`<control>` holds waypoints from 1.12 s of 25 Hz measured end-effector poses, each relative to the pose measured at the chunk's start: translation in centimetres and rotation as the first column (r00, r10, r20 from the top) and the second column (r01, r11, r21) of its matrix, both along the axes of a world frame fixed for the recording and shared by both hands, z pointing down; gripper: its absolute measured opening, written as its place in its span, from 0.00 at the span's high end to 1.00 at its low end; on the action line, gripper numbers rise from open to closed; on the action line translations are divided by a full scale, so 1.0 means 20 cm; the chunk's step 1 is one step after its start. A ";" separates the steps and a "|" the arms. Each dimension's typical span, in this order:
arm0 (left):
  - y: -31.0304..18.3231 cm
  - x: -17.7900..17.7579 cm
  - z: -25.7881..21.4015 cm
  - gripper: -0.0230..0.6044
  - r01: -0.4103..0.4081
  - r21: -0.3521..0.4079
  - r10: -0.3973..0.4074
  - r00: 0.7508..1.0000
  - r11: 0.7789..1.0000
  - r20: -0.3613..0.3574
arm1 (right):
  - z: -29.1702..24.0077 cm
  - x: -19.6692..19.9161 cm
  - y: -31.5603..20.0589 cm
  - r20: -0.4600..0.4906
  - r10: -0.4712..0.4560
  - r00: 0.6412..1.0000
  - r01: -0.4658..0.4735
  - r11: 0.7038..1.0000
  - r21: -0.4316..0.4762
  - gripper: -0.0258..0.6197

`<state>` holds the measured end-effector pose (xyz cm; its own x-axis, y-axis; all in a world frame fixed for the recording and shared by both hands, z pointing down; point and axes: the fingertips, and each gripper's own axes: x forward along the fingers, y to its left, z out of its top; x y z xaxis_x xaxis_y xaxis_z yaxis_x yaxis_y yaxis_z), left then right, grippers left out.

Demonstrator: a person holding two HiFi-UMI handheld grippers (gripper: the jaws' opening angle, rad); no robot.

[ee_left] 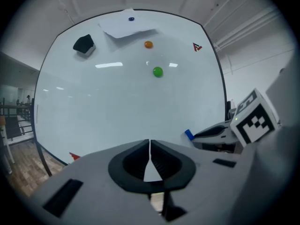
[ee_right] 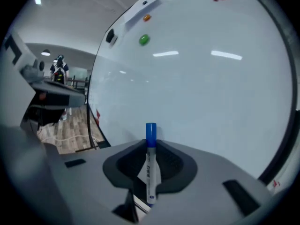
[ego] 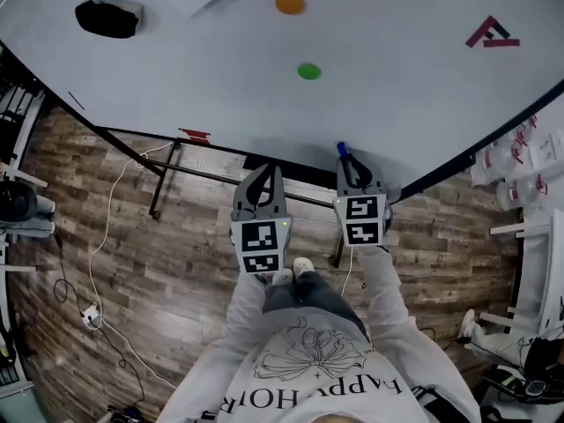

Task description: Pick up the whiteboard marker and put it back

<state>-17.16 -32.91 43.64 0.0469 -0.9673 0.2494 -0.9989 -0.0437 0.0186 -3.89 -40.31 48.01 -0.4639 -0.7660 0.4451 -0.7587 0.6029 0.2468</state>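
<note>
Already picked up: the right gripper (ego: pixel 352 167) is clamped on the white-barrelled, blue-capped whiteboard marker (ee_right: pixel 150 156), near the large white whiteboard's (ego: pixel 220 86) five o'clock edge. Putting it back remains. The left gripper's (ego: pixel 267 179) jaws are together, empty.

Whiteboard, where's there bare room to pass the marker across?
Wide bare stretch below the green magnet, between the eraser and the red logo. Crowded only up top, around the orange magnet and paper.

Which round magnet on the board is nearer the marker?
The green magnet, below the orange magnet, nearer the blue-capped marker in the right gripper.
</note>
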 end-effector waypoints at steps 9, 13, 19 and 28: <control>-0.15 0.32 -0.07 0.95 -0.151 0.037 0.151 0.988 0.988 -0.001 | -0.21 0.44 -0.04 0.164 0.231 0.959 -0.246 0.966 0.079 0.87; -0.19 0.47 -0.08 0.95 -0.206 0.041 0.206 0.979 0.978 -0.003 | -0.25 0.64 -0.03 0.214 0.321 0.923 -0.347 0.932 0.100 0.87; -0.24 0.64 -0.08 0.95 -0.262 0.044 0.263 0.965 0.964 0.002 | -0.22 0.81 -0.01 0.271 0.385 0.882 -0.424 0.899 0.105 0.87; -0.28 0.77 -0.04 0.95 -0.290 0.027 0.290 0.957 0.957 0.003 | -0.16 0.85 -0.04 0.366 0.372 0.853 -0.427 0.901 0.079 0.87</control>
<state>-1.83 -38.58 42.81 0.3265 -0.9184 0.2233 -0.9432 -0.3319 0.0139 13.13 -41.19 44.84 -0.2021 -0.9622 0.1825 -0.9787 0.2054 -0.0009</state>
